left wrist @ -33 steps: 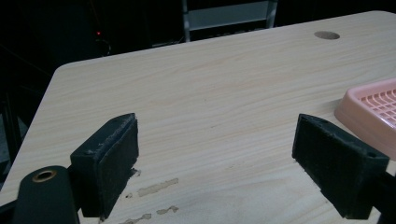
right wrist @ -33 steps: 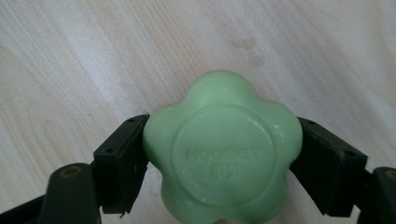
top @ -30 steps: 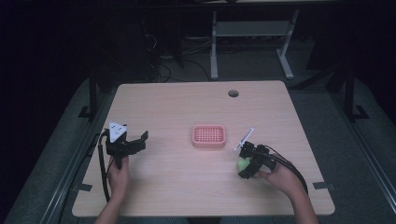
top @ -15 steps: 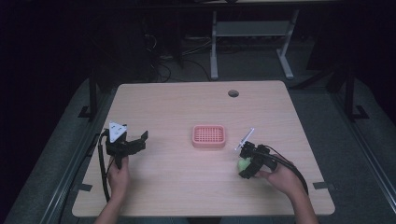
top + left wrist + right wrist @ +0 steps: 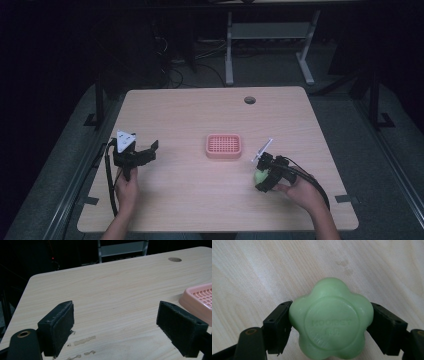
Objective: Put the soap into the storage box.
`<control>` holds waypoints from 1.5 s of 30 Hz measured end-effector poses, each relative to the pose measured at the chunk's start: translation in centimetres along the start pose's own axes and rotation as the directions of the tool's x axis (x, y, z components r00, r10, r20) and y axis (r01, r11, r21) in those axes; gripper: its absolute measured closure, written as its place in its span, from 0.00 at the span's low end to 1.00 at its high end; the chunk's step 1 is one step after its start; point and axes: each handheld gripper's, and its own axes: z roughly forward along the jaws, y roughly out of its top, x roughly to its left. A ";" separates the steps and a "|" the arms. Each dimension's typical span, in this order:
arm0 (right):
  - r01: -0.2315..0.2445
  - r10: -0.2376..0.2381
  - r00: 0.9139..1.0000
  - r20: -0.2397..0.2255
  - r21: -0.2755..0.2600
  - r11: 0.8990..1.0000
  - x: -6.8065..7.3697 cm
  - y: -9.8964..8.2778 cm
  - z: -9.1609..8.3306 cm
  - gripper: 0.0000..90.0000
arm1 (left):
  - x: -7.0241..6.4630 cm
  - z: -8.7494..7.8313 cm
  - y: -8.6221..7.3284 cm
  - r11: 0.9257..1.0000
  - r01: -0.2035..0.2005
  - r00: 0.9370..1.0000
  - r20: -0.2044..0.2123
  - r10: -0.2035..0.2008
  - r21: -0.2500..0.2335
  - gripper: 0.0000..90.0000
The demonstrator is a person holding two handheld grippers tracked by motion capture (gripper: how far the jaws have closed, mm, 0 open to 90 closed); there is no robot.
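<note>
Facing its round embossed face up the right claw: clamped green flower-shaped soap.

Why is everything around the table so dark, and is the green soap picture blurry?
High view: light falls on the table while the room behind is nearly black. Right gripper view: the green flower-shaped soap is bright and fairly sharp, though its raised letters are too soft to read. Left gripper view: the pink soap dish is cut off by the edge.

The high view looks forward and down over the whole table. Both gripper views sit very near its surface; the left one shares the far right corner.
</note>
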 end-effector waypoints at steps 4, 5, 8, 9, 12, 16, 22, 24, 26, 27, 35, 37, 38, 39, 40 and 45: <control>-0.006 0.006 1.000 0.005 0.002 1.000 0.0 0.0 0.1 0.26 | 0.1 0.0 0.0 1.000 -0.006 1.000 0.000 0.006 0.006 0.16; -0.016 0.016 1.000 0.000 -0.003 1.000 -0.1 0.0 0.1 0.25 | 0.0 0.0 0.0 1.000 -0.005 1.000 -0.001 0.005 0.004 0.16; -0.036 0.036 0.999 -0.004 0.001 0.999 -0.1 -0.2 0.1 0.25 | 0.1 0.0 0.0 1.000 -0.009 1.000 0.000 0.009 0.008 0.16; -0.036 0.036 0.999 -0.004 0.001 0.999 -0.1 -0.2 0.1 0.25 | 0.1 0.0 0.0 1.000 -0.009 1.000 0.000 0.009 0.008 0.16; -0.029 0.029 1.000 0.004 0.004 1.000 0.0 -0.4 0.3 0.26 | 0.0 0.0 0.0 1.000 0.000 1.000 0.000 0.000 -0.002 0.16; -0.034 0.034 0.999 0.009 0.009 0.999 0.0 -0.3 0.3 0.27 | 0.1 0.0 0.0 1.000 -0.008 1.000 -0.001 0.008 0.007 0.16; -0.001 0.001 1.000 0.013 0.015 1.000 0.3 -0.2 0.2 0.27 | 0.1 -0.1 0.0 1.000 -0.003 1.000 -0.003 0.003 0.001 0.16; 0.002 -0.002 1.000 0.005 0.010 1.000 0.4 -0.2 0.0 0.27 | 0.1 -0.1 0.0 1.000 -0.002 1.000 -0.003 0.002 0.001 0.16; 0.012 -0.012 1.000 0.008 0.001 1.000 0.5 -0.1 -0.2 0.27 | 0.1 0.0 0.0 1.000 -0.001 1.000 -0.002 0.001 0.000 0.16; 0.015 -0.014 1.000 0.014 -0.006 1.000 0.6 0.0 -0.4 0.27 | 0.1 -0.1 0.0 1.000 -0.001 1.000 -0.003 0.001 0.001 0.16; 0.029 -0.028 0.999 0.020 -0.047 0.998 0.4 1.0 -1.6 0.27 | 0.2 -0.1 0.0 1.000 0.000 1.000 -0.004 0.000 -0.002 0.16; 0.030 -0.029 0.999 0.021 -0.052 0.998 0.3 1.3 -1.9 0.27 | 0.2 -0.1 0.0 1.000 -0.001 1.000 -0.004 0.001 -0.002 0.16; 0.030 -0.029 0.999 0.022 -0.057 0.998 0.2 1.4 -2.0 0.27 | 0.2 -0.1 0.0 1.000 -0.002 1.000 -0.005 0.002 -0.003 0.16; 0.032 -0.030 0.999 0.019 -0.060 0.998 0.2 1.6 -2.2 0.27 | 0.2 -0.1 0.0 1.000 -0.002 1.000 -0.006 0.002 -0.002 0.16; 0.030 -0.029 0.999 0.018 -0.062 0.998 0.1 1.8 -2.3 0.27 | 0.2 -0.1 0.0 1.000 -0.002 1.000 -0.006 0.002 -0.002 0.16; 0.029 -0.029 1.000 0.009 -0.087 0.996 -0.4 2.6 -2.8 0.27 | 0.2 -0.1 0.0 1.000 0.003 1.000 -0.005 -0.003 -0.002 0.16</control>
